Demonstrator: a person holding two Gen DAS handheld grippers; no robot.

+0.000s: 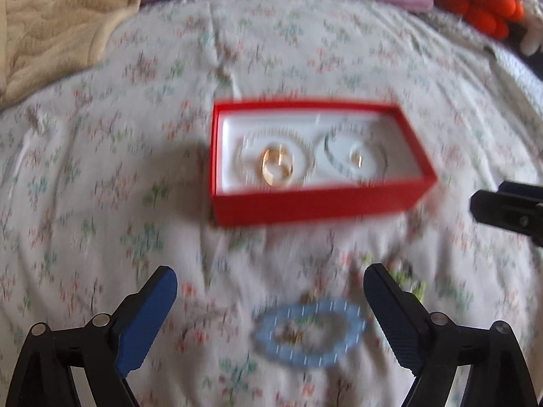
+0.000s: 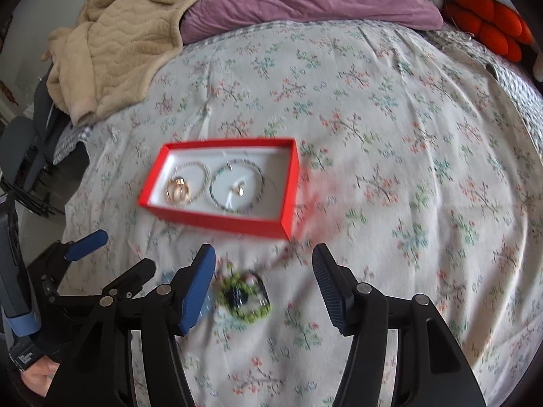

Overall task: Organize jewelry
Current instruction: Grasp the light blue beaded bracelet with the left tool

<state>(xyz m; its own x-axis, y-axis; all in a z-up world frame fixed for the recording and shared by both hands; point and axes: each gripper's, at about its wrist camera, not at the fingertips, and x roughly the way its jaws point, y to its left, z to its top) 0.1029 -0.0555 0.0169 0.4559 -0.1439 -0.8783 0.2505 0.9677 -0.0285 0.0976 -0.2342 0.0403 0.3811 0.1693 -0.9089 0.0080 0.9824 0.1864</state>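
My left gripper (image 1: 269, 305) has its fingers spread wide, holding nothing. Between them on the sheet (image 1: 101, 203) lies a blue bead bracelet (image 1: 309, 334), blurred, touching neither finger. Something small and gold sits inside its ring, too smeared to name. Just past the right-hand finger shows a bit of green beading (image 1: 412, 279).

My right gripper (image 2: 264, 271) is also spread and empty. A green bracelet (image 2: 245, 296) lies between its fingers, nearer the left-hand one, with something dark in its middle that I cannot make out. A sliver of the blue bracelet (image 2: 205, 303) peeks out behind that finger. My left gripper (image 2: 115, 251) shows low at the left of this view, beside the right one.

Farther out sits the red box (image 1: 305, 205), open, with a white lining. In its left half a pale bead bracelet (image 2: 203, 173) rings a pair of gold rings (image 2: 179, 191). In its right half a darker bead bracelet (image 2: 237, 186) rings a small gold piece (image 2: 238, 190), too small to tell what. The box is well apart from both loose bracelets, which lie on the near side of it. In the left view the tip of my right gripper (image 1: 509, 210) pokes in from the right edge, near the box's right end.

Beyond the box the flowered sheet runs on. At the far left a tan blanket (image 2: 118, 51) is heaped, a purple pillow (image 2: 305, 0) lies across the back, and an orange cushion (image 2: 488, 20) sits at the far right.
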